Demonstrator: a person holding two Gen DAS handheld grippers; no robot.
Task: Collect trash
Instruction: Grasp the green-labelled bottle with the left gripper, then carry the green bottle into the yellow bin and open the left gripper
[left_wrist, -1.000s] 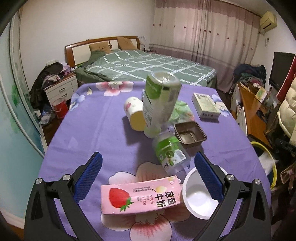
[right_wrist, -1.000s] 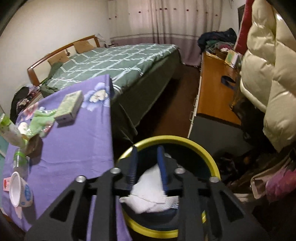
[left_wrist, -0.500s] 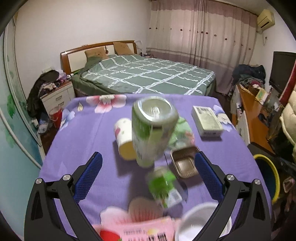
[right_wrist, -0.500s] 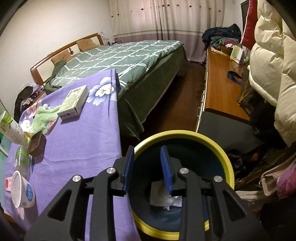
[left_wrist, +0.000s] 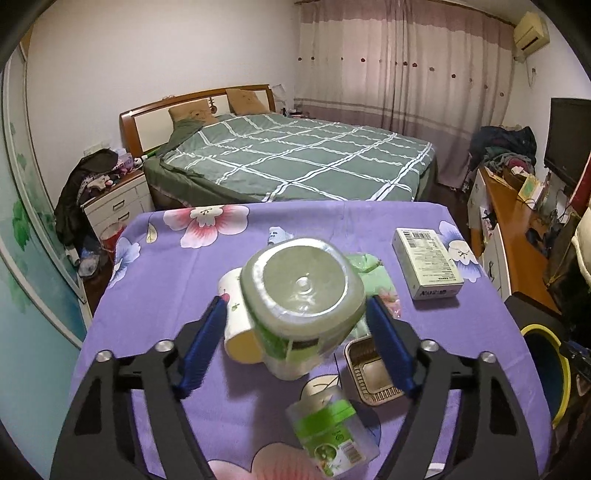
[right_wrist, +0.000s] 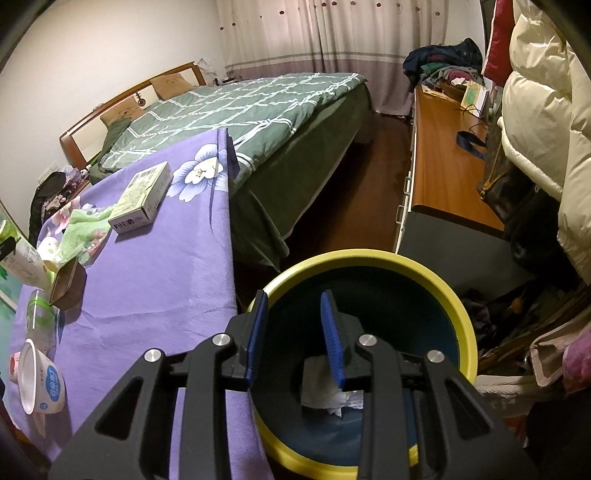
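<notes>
Bedroom w/ a purple floral tablecloth (left_wrist: 166, 295) covering the table, green checked bed (left_wrist: 295, 166) behind it.

Left gripper (left_wrist: 295, 339): jaws have just been closing, now bracketing a big green-labelled bottle (left_wrist: 303, 291) whose base faces the camera. Right pad sits against the bottle's side; left pad looks a touch off it, can't tell if it presses. Bottle stands tilted over a white paper cup (left_wrist: 236, 328) lying on its side. Just beyond: brown foil tray (left_wrist: 369, 376), small clear jar w/ green label (left_wrist: 328, 432) near the front edge, green wrapper (left_wrist: 373, 273), white carton box (left_wrist: 424, 266) farther right.

Right gripper (right_wrist: 293, 332): jaws slightly apart, nothing btwn them, hanging over the yellow-rimmed bin (right_wrist: 454, 295) on the floor beside the table. Crumpled white tissue (right_wrist: 332, 398) lies at the bin's bottom. White bowl (right_wrist: 40, 376) at the table's near corner, wooden desk (right_wrist: 443, 166) right of the bin.
</notes>
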